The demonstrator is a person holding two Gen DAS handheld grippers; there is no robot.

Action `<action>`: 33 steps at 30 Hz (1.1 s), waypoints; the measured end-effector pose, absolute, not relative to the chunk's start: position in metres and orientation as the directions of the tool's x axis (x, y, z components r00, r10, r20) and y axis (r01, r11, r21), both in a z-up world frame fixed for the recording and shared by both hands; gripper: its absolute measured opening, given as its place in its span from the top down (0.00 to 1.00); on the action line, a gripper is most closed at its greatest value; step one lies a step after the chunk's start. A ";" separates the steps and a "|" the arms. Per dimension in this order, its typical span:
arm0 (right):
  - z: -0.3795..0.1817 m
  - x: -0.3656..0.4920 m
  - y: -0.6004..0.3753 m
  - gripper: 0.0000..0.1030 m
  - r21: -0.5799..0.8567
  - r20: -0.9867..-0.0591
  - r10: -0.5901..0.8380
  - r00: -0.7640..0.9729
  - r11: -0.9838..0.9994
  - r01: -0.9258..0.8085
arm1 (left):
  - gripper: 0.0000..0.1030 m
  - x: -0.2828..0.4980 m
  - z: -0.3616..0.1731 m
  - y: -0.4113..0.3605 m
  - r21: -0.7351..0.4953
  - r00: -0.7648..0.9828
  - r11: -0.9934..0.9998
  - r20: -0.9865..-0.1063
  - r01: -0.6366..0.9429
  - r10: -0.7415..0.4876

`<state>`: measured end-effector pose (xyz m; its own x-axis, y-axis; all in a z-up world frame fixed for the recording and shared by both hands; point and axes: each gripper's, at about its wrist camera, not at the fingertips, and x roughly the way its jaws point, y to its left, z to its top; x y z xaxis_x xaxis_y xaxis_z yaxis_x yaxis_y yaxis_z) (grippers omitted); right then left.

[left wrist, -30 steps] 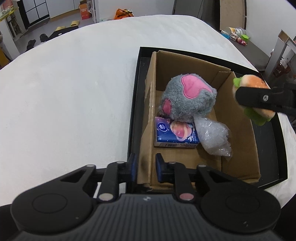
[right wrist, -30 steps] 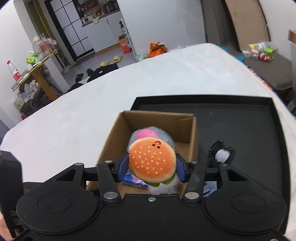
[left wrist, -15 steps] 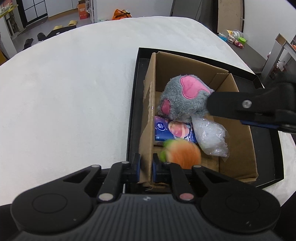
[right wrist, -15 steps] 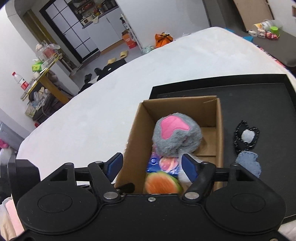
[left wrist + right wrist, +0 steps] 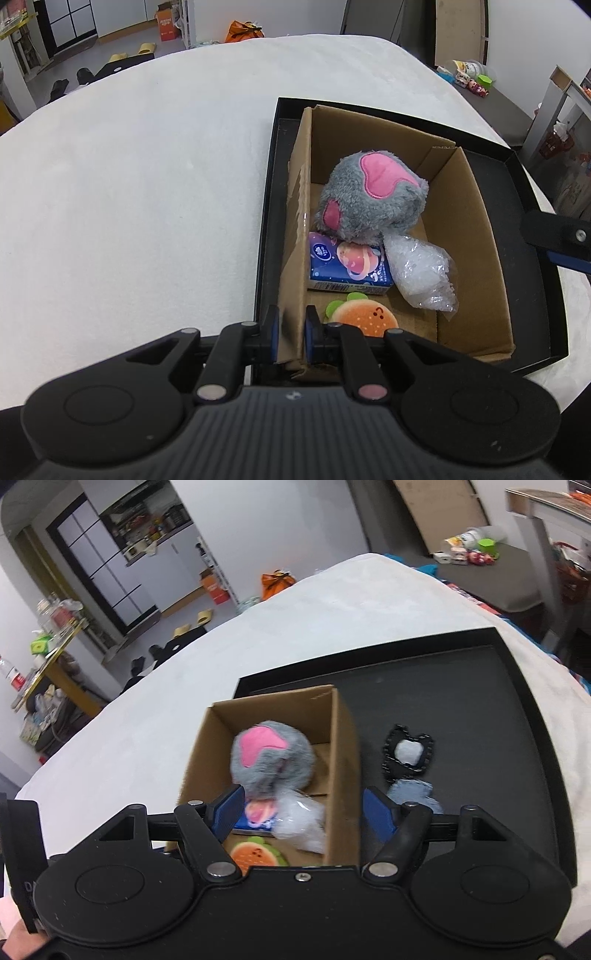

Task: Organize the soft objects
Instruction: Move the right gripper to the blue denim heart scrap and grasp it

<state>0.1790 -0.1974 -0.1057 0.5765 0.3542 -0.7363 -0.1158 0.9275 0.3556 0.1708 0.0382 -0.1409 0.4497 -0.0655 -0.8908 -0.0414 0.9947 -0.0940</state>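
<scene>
The left gripper [image 5: 288, 334] clamps the near wall of the brown cardboard box [image 5: 476, 236], where the small plush hamburger toy [image 5: 364, 319] lies just beyond its fingertips, while the right gripper [image 5: 303, 812], its jaws just opened, hovers empty above.

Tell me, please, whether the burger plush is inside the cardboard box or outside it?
Inside. The burger plush lies on the floor of the cardboard box, near the tissue pack, with nothing gripping it.
</scene>
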 end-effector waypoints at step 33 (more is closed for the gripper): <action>-0.170 0.193 -0.256 0.30 0.380 -0.793 0.294 0.533 0.923 0.055 | 0.62 0.186 -0.138 0.019 0.030 0.384 0.999 -0.922 -0.035 0.041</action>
